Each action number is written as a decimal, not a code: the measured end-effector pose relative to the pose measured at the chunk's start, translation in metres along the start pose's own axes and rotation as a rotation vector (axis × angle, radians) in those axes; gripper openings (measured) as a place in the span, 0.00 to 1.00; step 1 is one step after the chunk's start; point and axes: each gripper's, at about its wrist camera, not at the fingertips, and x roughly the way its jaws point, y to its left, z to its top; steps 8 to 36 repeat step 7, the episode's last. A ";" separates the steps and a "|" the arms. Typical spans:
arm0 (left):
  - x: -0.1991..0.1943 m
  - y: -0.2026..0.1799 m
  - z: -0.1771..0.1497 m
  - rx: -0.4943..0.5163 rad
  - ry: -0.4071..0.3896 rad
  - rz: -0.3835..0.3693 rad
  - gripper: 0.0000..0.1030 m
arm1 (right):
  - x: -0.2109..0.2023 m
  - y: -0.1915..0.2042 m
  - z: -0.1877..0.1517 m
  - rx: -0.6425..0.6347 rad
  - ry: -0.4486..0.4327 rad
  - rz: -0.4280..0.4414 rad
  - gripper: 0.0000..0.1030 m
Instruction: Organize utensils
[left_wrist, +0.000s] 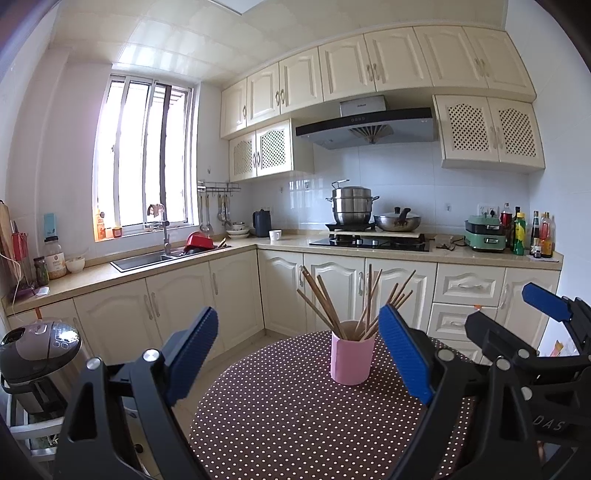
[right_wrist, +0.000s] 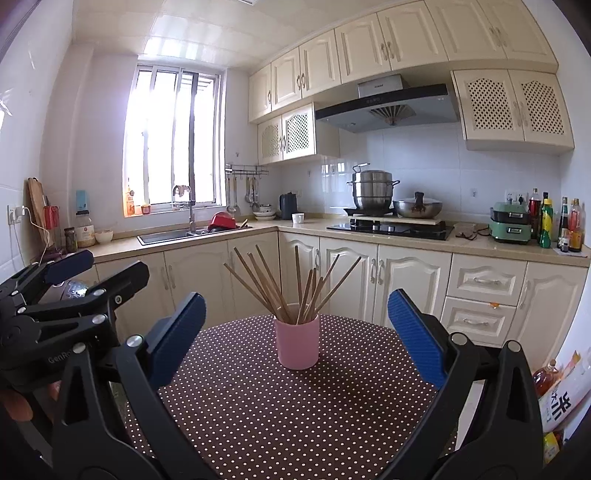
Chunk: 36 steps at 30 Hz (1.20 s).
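Chopsticks (right_wrist: 291, 286) fanned upright in pink cup (right_wrist: 297, 345) on dotted tablecloth (right_wrist: 280, 413).

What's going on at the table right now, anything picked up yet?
Nothing is held yet. A person holds both grippers above a round table with a polka-dot cloth. The left gripper and the right gripper both have their jaws wide open, facing a pink cup that stands upright near the table's middle. A bundle of wooden chopsticks sits in the cup, fanned out in all directions. Neither gripper touches the cup or the chopsticks.
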 end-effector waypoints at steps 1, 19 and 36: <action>0.003 0.000 -0.001 0.001 0.005 0.002 0.84 | 0.002 0.000 -0.001 0.002 0.005 0.001 0.94; 0.028 -0.001 -0.011 -0.003 0.073 -0.013 0.84 | 0.020 -0.003 -0.009 0.001 0.047 -0.004 0.94; 0.028 -0.001 -0.011 -0.003 0.073 -0.013 0.84 | 0.020 -0.003 -0.009 0.001 0.047 -0.004 0.94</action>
